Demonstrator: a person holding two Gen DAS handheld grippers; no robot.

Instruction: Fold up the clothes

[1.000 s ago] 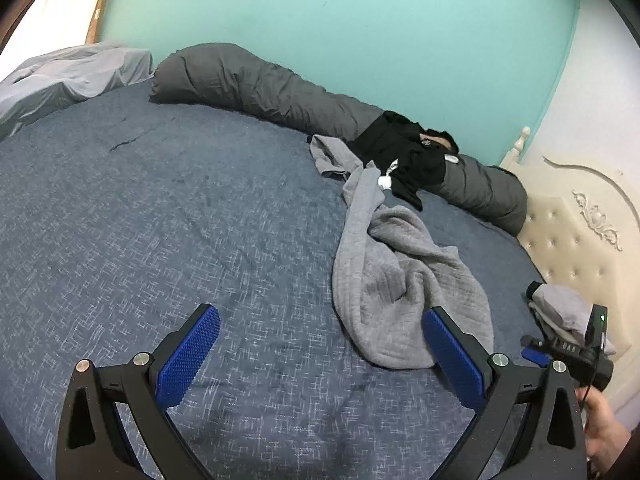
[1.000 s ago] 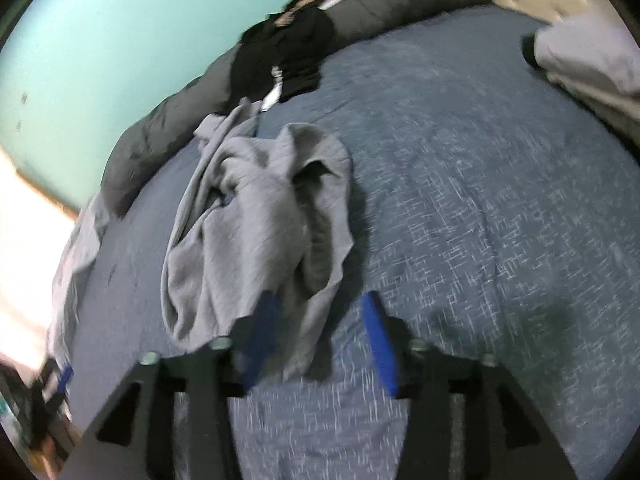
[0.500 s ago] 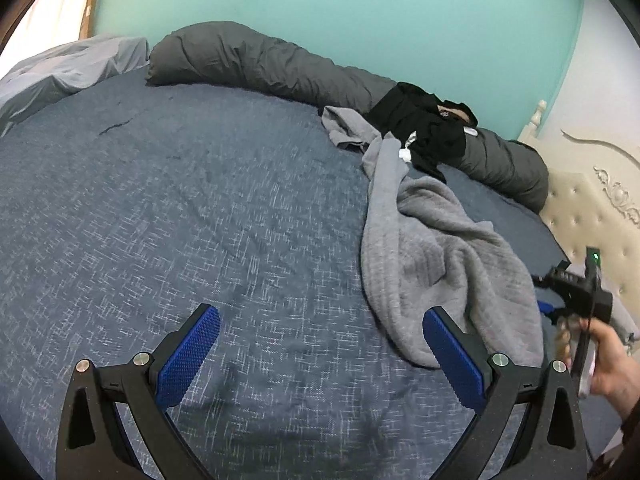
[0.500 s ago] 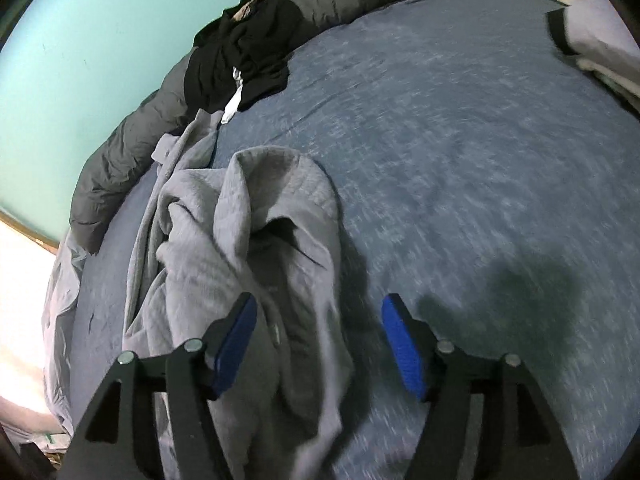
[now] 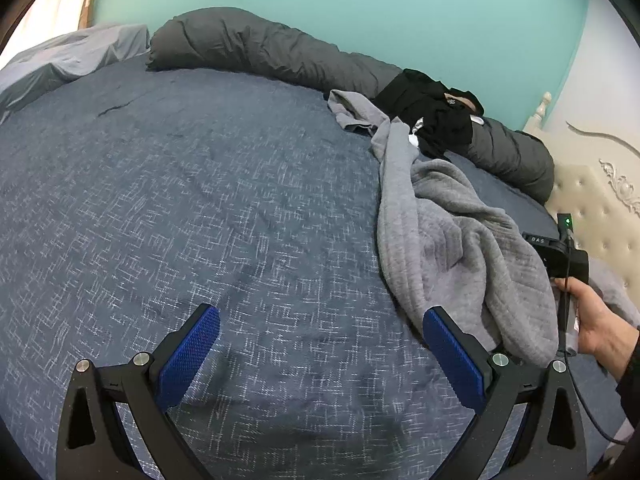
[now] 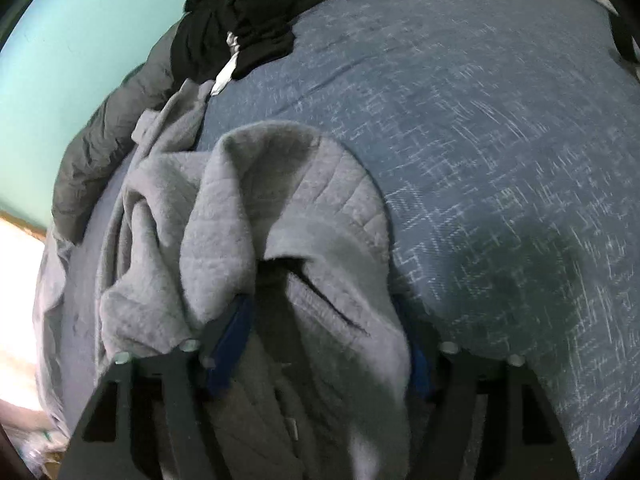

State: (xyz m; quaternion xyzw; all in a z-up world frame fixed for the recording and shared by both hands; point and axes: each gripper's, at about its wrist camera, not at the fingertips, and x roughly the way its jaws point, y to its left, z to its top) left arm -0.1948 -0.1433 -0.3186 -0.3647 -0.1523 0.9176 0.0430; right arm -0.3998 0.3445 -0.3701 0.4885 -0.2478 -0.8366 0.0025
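Note:
A crumpled grey sweatshirt [image 5: 448, 232] lies on the blue bedspread [image 5: 200, 208] at the right. My left gripper [image 5: 320, 344] is open and empty over bare bedspread, its right finger close to the sweatshirt's near edge. In the right wrist view the sweatshirt [image 6: 280, 208] fills the near field. My right gripper [image 6: 328, 340] is open, its blue pads on either side of a fold of the sweatshirt, whose cloth lies between and over the fingers. The right gripper's body and the hand holding it show at the right in the left wrist view [image 5: 560, 256].
A black garment [image 5: 436, 116] lies on a long dark grey rolled duvet [image 5: 256, 48] along the teal wall. A pale grey sheet [image 5: 60, 60] sits at the far left. A cream padded headboard [image 5: 592, 200] stands at the right, with another grey garment [image 5: 612, 292] near it.
My right gripper has moved forward and down onto the sweatshirt, so cloth now sits between its fingers. My left gripper has shifted a little left of the sweatshirt and stays open.

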